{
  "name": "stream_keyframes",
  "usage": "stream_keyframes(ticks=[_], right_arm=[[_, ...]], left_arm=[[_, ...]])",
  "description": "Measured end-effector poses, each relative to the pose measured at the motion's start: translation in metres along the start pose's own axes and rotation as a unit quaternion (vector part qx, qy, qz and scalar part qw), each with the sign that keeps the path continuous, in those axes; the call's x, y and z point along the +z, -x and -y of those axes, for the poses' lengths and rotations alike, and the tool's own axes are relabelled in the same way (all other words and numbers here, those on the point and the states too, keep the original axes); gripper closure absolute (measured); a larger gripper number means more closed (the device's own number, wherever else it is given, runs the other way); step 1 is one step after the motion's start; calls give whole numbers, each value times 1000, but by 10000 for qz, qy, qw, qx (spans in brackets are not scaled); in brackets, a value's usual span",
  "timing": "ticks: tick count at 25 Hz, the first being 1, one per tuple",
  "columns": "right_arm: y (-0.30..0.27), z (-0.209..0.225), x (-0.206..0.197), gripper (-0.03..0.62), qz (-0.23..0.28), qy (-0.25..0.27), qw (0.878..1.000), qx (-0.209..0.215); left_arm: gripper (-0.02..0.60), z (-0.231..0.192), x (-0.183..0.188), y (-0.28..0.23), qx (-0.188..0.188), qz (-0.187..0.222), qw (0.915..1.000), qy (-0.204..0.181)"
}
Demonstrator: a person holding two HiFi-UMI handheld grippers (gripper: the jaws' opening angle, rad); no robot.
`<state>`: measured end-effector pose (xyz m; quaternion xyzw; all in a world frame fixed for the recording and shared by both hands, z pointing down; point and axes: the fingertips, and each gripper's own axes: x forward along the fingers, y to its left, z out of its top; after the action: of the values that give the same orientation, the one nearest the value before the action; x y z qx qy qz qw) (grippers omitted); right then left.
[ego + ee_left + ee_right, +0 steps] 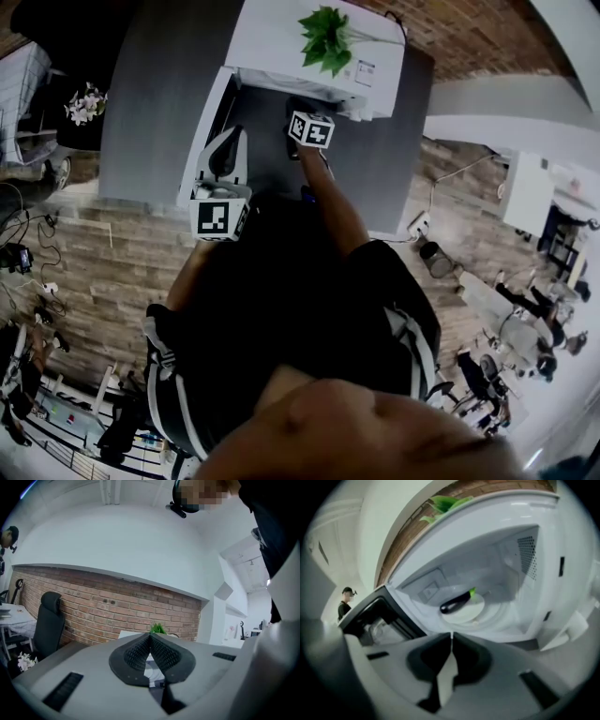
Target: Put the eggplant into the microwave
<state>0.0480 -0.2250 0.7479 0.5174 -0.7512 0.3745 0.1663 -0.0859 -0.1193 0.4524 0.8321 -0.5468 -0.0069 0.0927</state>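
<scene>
1. The eggplant (457,603) lay inside the microwave (525,531), ahead of the right gripper (451,637) and slightly above its closed tips in that gripper's view.
2. It was a slim, elongated eggplant with glossy dark purple, almost black skin and a bright green cap at its far end, which pointed up and to the right.
3. It rested on its side across a round white plate (468,613) on the microwave floor, its dark rounded end reaching to the plate's left edge.
4. The right gripper was clenched, its jaws pressed together with nothing between them, and it stood apart from the eggplant, just outside the oven opening.
5. The microwave door (377,616), with a dark window, hung open to the left of the right gripper.
6. The left gripper (150,639) was likewise clenched on nothing, its ribbed dark pads meeting at the tips.
7. Beyond the left gripper's tips stood a brick wall (93,606), with a green plant (158,629) just past them and a black office chair (47,620) well off to the left.
8. In the head view the plant sat on top of the white microwave, beyond both grippers.
</scene>
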Motion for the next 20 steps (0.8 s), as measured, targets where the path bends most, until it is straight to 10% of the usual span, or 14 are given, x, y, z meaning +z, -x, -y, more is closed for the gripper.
stream_keyframes(ticks=[20], right_arm=[[107, -27, 6, 559, 573, 50, 9981, 201]], left_arm=[[546, 24, -2, 28, -264, 40, 9996, -53]])
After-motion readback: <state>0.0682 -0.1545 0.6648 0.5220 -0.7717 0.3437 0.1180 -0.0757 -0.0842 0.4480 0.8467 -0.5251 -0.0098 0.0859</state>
